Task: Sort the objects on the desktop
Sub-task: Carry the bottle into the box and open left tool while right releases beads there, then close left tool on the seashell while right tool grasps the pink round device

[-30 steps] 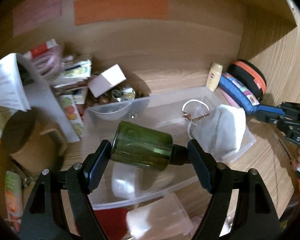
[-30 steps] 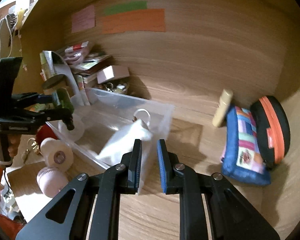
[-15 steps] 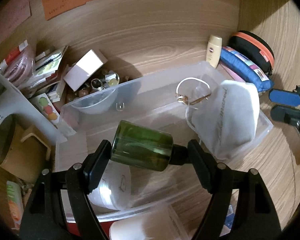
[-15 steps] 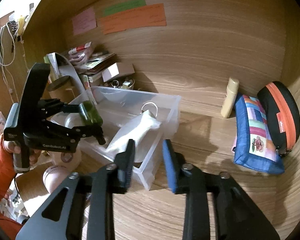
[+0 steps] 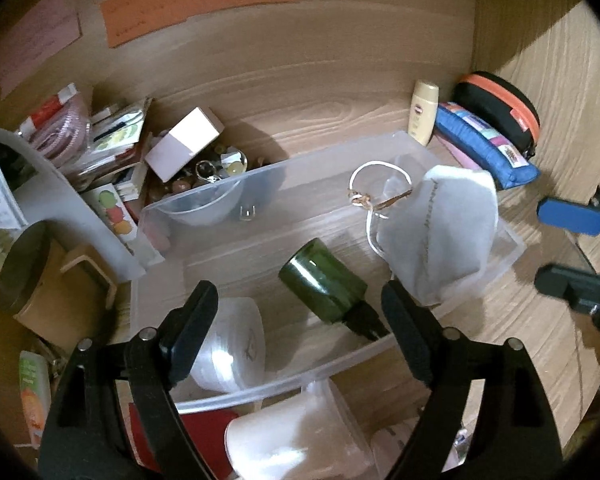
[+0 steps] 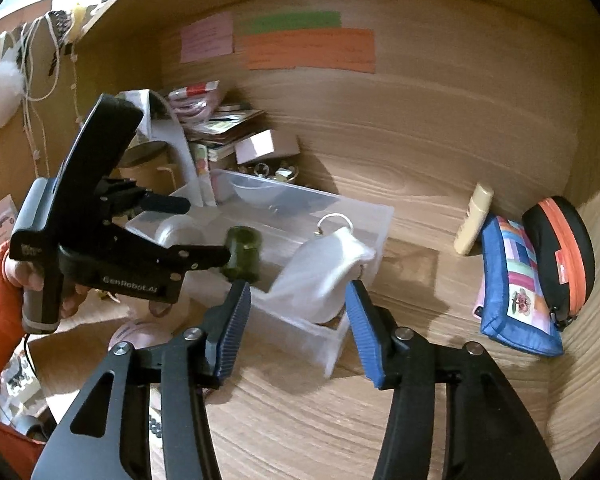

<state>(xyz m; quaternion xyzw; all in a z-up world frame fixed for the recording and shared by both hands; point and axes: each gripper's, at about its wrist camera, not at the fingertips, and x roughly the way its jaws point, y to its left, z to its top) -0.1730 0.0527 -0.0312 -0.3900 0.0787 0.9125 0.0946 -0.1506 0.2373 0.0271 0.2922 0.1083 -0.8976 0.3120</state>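
Green bottle (image 5: 325,285) lies tilted in the clear bin (image 5: 392,350) between spread jaws.

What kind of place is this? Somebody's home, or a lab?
Probably a home desk nook with wooden walls. Sticky notes hang on the back wall, a clear plastic bin holds a green bottle and face mask, and a pencil case lies nearby.

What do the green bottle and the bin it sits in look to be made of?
Green bottle: dark translucent plastic or glass, glossy; light glints on its rim, so either is possible. Bin: clear, slightly frosted plastic; the wood grain shows through its walls. The white mask beside the bottle looks like soft matte fabric.
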